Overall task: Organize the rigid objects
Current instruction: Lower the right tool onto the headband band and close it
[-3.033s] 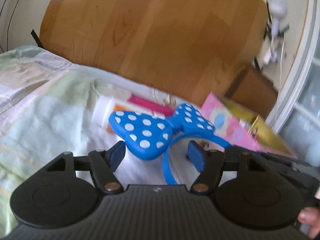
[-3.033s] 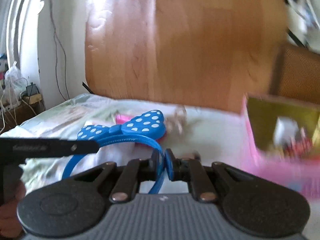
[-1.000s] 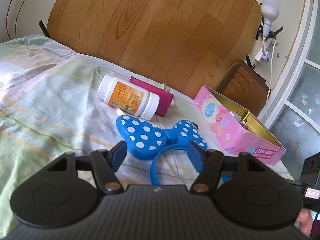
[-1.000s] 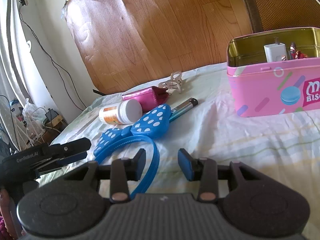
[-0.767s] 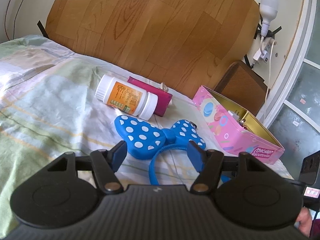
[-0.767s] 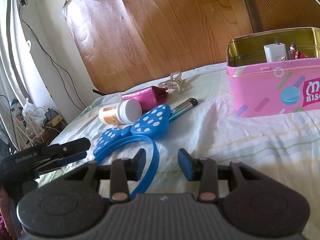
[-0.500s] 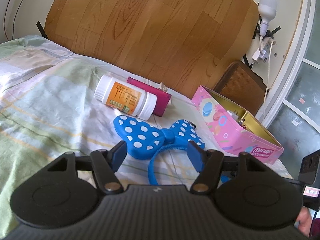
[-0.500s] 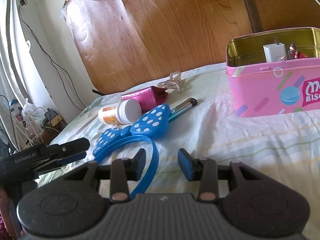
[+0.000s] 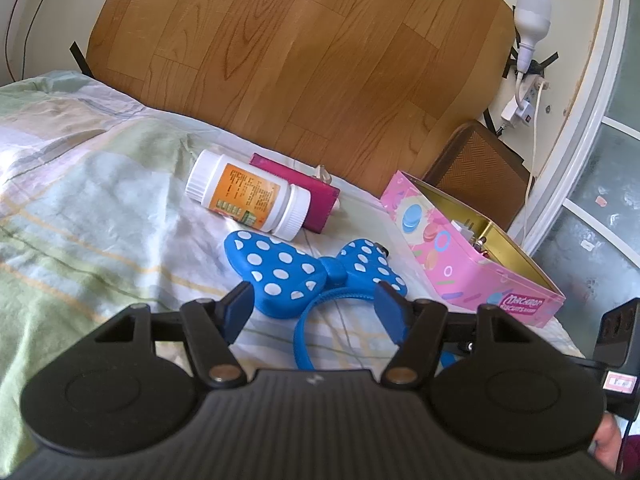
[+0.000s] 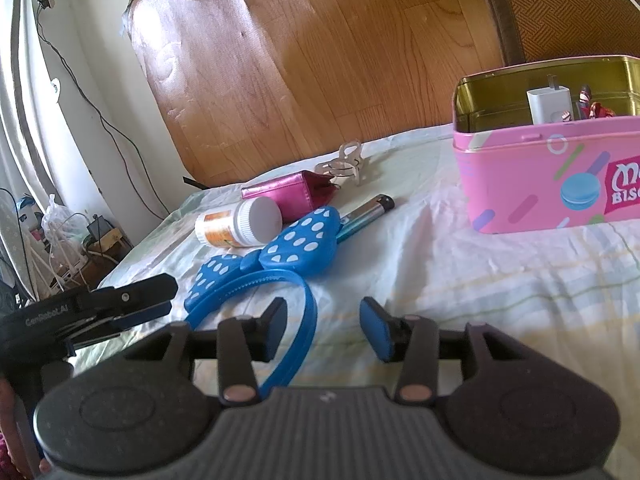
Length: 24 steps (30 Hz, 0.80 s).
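A blue headband with a white-dotted bow (image 9: 304, 268) (image 10: 280, 256) lies on the bed sheet. Behind it lie a white pill bottle with an orange label (image 9: 248, 196) (image 10: 236, 222), a magenta wallet (image 9: 304, 196) (image 10: 288, 194), a clear hair claw (image 10: 344, 162) and a metallic pen (image 10: 366, 212). An open pink biscuit tin (image 9: 468, 256) (image 10: 552, 184) holds a white charger (image 10: 548, 104). My left gripper (image 9: 316, 308) is open, just short of the bow. My right gripper (image 10: 324, 324) is open, with the headband's band between its fingers, untouched.
A wooden headboard (image 9: 304, 60) stands behind the bed. A brown chair back (image 9: 476, 164) is beyond the tin. Cables and clutter (image 10: 64, 232) lie on the floor left of the bed. The striped sheet (image 9: 80, 216) stretches to the left.
Three seconds ago my right gripper was shut on the headband and held it up; it has let go and the headband rests on the sheet. In the last second almost nothing moves.
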Available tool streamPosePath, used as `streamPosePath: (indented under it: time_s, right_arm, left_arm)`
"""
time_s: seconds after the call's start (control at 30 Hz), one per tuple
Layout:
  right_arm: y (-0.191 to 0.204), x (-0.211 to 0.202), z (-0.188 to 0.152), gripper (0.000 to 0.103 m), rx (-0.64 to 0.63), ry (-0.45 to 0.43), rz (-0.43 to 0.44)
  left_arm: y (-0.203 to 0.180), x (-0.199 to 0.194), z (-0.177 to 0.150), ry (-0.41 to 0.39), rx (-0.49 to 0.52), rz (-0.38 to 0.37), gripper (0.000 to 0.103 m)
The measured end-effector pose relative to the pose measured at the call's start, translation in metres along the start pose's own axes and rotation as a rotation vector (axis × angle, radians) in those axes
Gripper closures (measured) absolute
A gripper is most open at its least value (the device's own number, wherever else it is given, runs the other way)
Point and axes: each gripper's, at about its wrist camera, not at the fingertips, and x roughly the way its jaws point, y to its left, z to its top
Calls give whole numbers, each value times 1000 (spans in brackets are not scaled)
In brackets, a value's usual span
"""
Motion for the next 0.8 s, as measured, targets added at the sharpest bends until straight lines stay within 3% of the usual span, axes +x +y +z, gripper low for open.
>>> streamPosePath:
  time_s: [0.47,0.6,0.7,0.77,0.8]
  right_arm:
    - [-1,1,0,60,0,1,-1]
    - [3,2,-2,57,-8,12,-4]
    - [10,3,-4,56,-37,18,-22]
    - [17,3,-5,65,-68,24,-35]
    - [19,4,-5,86,-81,34,-34]
  left_arm:
    - [-4,-1,0,11,17,-16,35]
    - [-8,2,-1,53,-16,-52,35]
    - [-19,5,-2,77,12,-44,34]
    - [-25,10,-3,102,32,-8,38]
    - [-28,13,-3,110,45,19,43]
